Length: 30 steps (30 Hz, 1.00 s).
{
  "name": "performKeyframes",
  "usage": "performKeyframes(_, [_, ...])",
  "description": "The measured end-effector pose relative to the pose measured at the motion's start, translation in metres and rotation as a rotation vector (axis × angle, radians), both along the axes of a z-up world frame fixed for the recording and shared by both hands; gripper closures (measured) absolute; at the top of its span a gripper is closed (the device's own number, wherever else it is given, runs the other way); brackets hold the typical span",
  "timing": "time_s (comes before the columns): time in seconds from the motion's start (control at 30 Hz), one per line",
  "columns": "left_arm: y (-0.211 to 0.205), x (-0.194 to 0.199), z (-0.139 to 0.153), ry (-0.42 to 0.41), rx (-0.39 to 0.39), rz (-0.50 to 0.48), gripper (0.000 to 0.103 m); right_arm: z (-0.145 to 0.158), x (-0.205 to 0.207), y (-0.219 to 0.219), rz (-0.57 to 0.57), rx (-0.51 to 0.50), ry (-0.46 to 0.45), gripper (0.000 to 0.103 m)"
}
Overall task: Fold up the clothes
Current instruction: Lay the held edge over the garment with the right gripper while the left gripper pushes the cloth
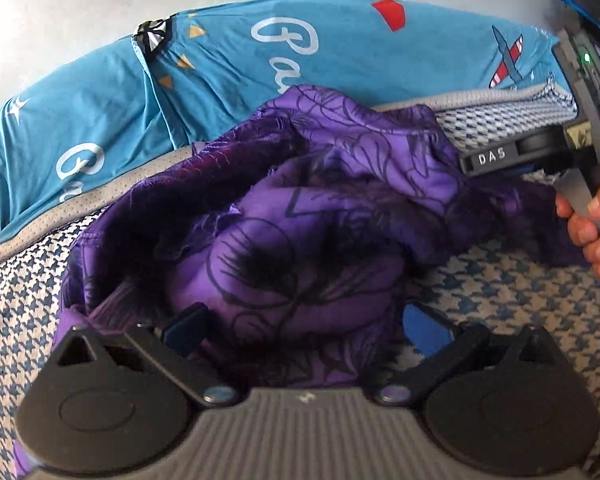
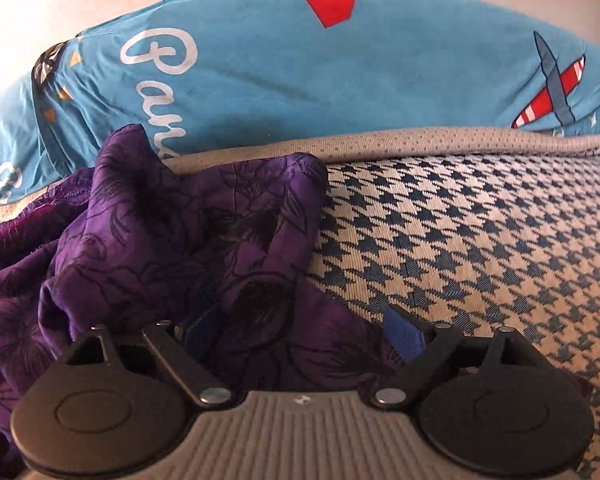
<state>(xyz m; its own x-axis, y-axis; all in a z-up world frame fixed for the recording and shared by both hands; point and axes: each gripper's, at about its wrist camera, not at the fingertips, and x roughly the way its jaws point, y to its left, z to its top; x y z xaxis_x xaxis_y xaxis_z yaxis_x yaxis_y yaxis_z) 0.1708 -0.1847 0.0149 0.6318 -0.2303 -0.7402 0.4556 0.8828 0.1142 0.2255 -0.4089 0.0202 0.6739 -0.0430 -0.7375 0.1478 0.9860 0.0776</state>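
- Purple floral garment [image 1: 300, 216] crumpled in a heap on the houndstooth cover [image 2: 480, 232], far edge lapping the grey piping [image 2: 440, 140] and touching the blue printed bedding [image 2: 280, 72] behind.
- Left gripper [image 1: 306, 330] low over the near side of the heap, blue fingers [image 1: 426, 330] spread apart with purple folds bunched between them.
- Right gripper [image 2: 300, 332] at the heap's right edge, fingers [image 2: 404, 332] apart, cloth lying between; left one mostly buried in fabric, so contact hard to judge.
- Right hand [image 1: 592, 224] wrapped round that gripper's handle, seen from the left wrist view.
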Motion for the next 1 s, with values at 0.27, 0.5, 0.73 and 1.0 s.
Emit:
performKeyframes(0.27, [-0.005, 0.005, -0.013, -0.003, 0.072, 0.013, 0.0, 0.008, 0.003, 0.002, 0.048, 0.033, -0.025, 0.089])
performKeyframes(0.5, [0.002, 0.013, -0.016, -0.007, 0.098, 0.087, 0.0, 0.022, 0.003, -0.008, -0.027, 0.048, -0.098, 0.1])
performKeyframes(0.73, [0.013, 0.019, -0.015, -0.042, 0.134, 0.169, 0.0, 0.04, 0.004, -0.022, -0.189, -0.008, -0.217, 0.1])
performKeyframes(1.0, [0.048, 0.043, -0.004, -0.094, 0.164, 0.358, 0.0, 0.065, -0.007, -0.04, -0.405, -0.137, -0.39, 0.101])
